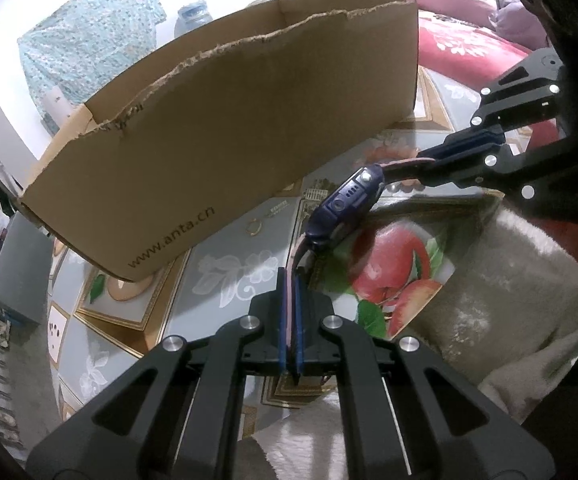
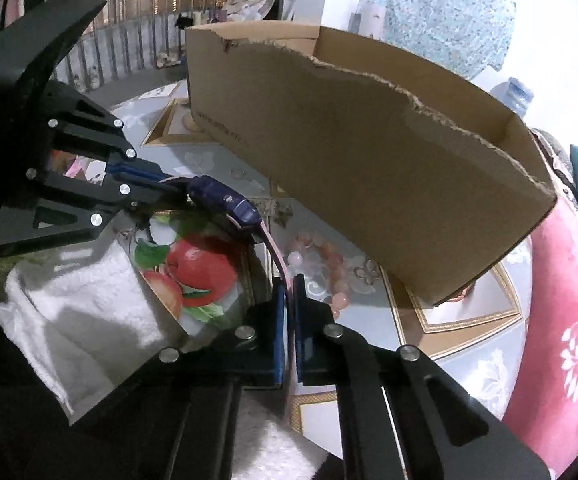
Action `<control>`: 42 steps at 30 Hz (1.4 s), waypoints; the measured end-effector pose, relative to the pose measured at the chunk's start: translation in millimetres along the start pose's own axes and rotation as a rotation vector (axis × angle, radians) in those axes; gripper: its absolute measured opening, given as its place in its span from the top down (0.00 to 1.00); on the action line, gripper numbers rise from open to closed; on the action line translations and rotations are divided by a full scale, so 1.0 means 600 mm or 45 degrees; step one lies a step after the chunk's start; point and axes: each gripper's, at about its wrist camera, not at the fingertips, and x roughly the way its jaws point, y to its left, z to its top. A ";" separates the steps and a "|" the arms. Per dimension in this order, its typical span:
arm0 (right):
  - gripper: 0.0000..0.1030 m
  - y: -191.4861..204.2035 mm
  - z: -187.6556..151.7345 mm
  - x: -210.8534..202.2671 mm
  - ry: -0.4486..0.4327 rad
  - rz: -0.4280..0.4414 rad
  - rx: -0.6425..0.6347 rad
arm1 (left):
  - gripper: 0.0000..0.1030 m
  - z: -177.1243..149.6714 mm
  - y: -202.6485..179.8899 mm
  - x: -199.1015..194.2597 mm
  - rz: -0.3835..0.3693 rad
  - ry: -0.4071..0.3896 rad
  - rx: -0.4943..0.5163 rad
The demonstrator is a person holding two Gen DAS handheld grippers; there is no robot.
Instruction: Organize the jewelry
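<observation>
A: The biggest thing was the cardboard box (image 1: 225,128), torn along its top edge, filling the left wrist view from nine o'clock round to one. It stood on the patterned table (image 1: 225,280), and that ragged rim could have snagged a strap being lifted over it.

B: And the watch (image 1: 343,208)?

A: Strung in the air between both tools, below the box's near wall. The left gripper (image 1: 289,300) was closed flat on one pink strap end at six o'clock; the right gripper (image 1: 429,164) was pinched on the other end, at three o'clock.

B: So a pull apart would strain it?

A: I judged so, or one end could slip and the body swing down onto the bead bracelet (image 2: 321,268) lying just beside the box.
</observation>
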 end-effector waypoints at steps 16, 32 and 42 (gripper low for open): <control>0.96 -0.033 0.075 -0.138 -0.333 -0.175 0.068 | 0.98 0.102 0.035 -0.137 0.010 -0.277 -0.061; 0.96 -0.296 0.284 0.092 0.286 0.152 0.279 | 0.98 0.325 0.263 0.115 -0.433 0.273 -0.567; 0.92 -0.316 0.335 0.200 0.418 -0.038 0.074 | 0.83 0.301 0.288 0.306 -0.502 0.656 -0.803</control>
